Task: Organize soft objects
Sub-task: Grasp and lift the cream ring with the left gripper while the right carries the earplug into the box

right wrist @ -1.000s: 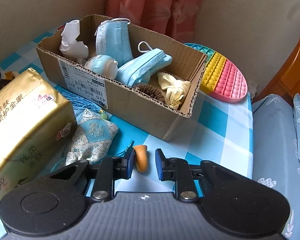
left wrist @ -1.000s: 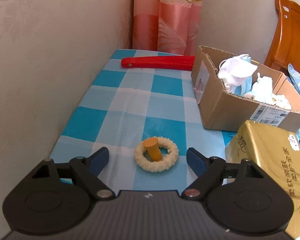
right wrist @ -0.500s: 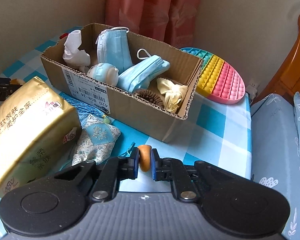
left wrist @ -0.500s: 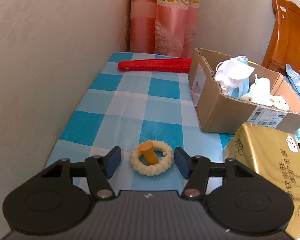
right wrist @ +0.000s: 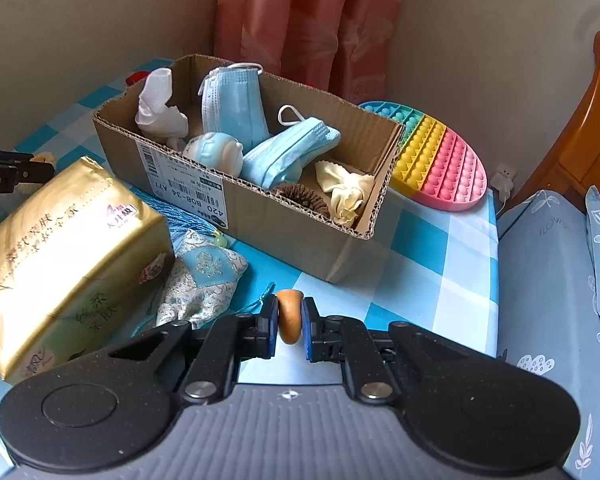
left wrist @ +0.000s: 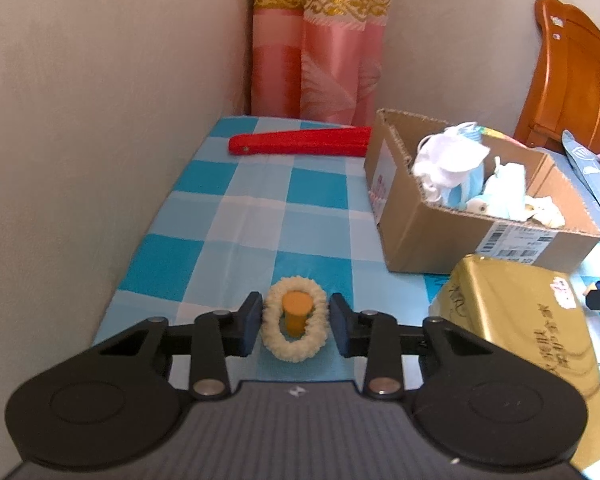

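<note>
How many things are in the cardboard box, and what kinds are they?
Blue face masks: 2
White tissue: 1
Pale blue round toy: 1
Brown hair scrunchie: 1
Cream cloth: 1
Total in the cardboard box: 6

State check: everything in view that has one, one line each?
left hand-held gripper: jaws have just been closing, pads now on cream scrunchie
cream scrunchie: squeezed oval, on the tablecloth
orange plug: upright inside the scrunchie
right hand-held gripper: shut on orange earplug
cardboard box: open top, partly filled
red fan: folded shut, lying flat
</note>
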`<state>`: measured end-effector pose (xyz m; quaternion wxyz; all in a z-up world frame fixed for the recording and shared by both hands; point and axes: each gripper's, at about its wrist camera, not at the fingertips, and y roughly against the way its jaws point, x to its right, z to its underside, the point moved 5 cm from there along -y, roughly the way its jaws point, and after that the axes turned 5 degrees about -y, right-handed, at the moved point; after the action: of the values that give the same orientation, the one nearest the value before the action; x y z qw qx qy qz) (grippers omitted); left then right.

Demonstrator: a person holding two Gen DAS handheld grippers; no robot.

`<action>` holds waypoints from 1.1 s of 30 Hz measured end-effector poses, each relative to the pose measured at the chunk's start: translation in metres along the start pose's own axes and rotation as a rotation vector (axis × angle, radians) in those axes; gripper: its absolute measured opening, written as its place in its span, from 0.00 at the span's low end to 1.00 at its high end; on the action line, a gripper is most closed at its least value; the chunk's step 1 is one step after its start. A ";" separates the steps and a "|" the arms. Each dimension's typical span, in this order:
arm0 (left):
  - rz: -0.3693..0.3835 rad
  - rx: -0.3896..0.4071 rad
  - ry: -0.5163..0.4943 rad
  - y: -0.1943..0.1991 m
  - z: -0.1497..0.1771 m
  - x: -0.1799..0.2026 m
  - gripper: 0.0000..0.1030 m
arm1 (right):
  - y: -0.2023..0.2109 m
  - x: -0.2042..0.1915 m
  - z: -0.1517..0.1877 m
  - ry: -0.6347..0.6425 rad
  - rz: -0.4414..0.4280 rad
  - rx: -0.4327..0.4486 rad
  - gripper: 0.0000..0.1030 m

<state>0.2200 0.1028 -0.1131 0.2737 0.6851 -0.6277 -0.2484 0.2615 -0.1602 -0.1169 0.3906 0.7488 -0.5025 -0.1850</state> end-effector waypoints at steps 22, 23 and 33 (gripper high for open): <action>0.036 -0.073 -0.034 0.024 0.033 0.004 0.54 | 0.039 -0.009 0.007 0.012 0.002 0.040 0.15; 0.034 -0.077 -0.033 0.024 0.035 0.004 0.57 | 0.040 -0.009 0.007 0.011 0.002 0.041 0.15; 0.013 -0.067 -0.024 0.024 0.045 0.000 0.40 | 0.041 -0.011 0.007 0.011 0.004 0.040 0.15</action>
<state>0.1717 0.0984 -0.1292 0.2904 0.6685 -0.6266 -0.2760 0.2271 -0.1607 -0.0911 0.3786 0.7565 -0.5055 -0.1697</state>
